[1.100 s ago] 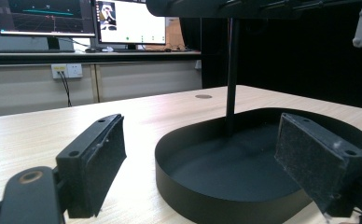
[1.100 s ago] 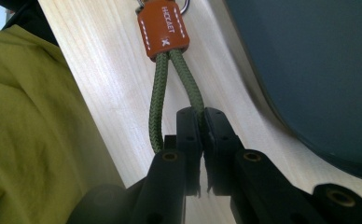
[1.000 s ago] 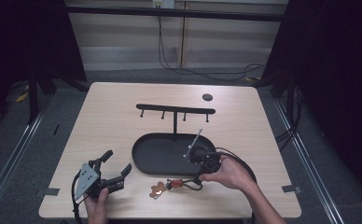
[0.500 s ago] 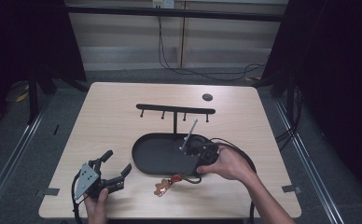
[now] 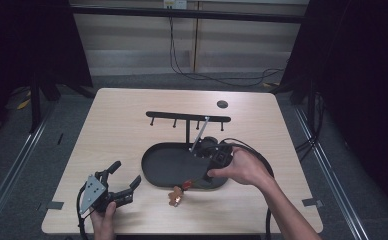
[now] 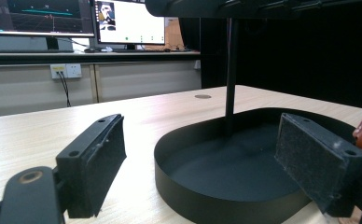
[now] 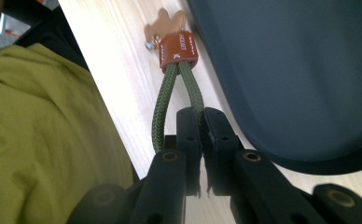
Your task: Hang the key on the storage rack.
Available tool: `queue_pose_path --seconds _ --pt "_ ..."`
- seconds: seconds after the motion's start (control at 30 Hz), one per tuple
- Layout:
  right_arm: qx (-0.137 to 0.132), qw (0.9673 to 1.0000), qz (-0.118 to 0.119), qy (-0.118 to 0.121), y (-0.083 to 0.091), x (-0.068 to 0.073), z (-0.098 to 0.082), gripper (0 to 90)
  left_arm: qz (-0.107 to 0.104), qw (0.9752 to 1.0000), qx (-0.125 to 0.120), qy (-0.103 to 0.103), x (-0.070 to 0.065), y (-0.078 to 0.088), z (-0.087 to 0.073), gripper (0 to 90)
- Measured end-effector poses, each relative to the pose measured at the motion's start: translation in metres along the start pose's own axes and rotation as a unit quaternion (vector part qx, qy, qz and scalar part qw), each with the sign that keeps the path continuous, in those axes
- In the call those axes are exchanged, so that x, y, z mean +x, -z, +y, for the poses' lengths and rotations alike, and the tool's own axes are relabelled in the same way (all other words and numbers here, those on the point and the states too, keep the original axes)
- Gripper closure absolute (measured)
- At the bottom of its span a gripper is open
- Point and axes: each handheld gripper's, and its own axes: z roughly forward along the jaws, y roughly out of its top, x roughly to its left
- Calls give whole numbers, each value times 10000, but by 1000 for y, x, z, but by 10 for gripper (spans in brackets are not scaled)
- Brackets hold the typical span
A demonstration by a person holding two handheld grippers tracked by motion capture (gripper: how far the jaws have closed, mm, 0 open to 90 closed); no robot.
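Light wood table (image 5: 122, 140). Black oval tray (image 5: 164, 167) at centre near edge. Thin post rises from tray's far side, carrying black hook bar (image 5: 187, 116) across top. Small dark round disc (image 5: 222, 104) on far right tabletop. Two monitors (image 6: 123, 21) on far bench. Cables (image 5: 202, 75) on floor beyond table.

Lab or office workroom: computer monitors (image 6: 76, 21) on a side bench, wall sockets (image 6: 66, 70), trailing cables (image 5: 182, 55), dark curtains (image 5: 352, 75) flanking the wooden table (image 5: 117, 130).
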Motion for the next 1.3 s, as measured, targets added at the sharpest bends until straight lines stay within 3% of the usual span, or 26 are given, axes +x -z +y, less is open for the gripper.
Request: queue_pose_path --seconds 0.3,0.53,0.97,1.3 --pt "126 9995 -142 245 25 12 12 857 1 10000 1 0 0 0 0 157" --pt "179 9992 -304 200 43 14 24 857 -3 10000 -1 0 0 0 0 157" --pt "-56 9989 -315 345 67 10 38 857 -1 10000 0 -2 0 0 0 157" --pt "-140 9989 -413 195 77 -2 45 857 -8 10000 2 -1 0 0 0 157"
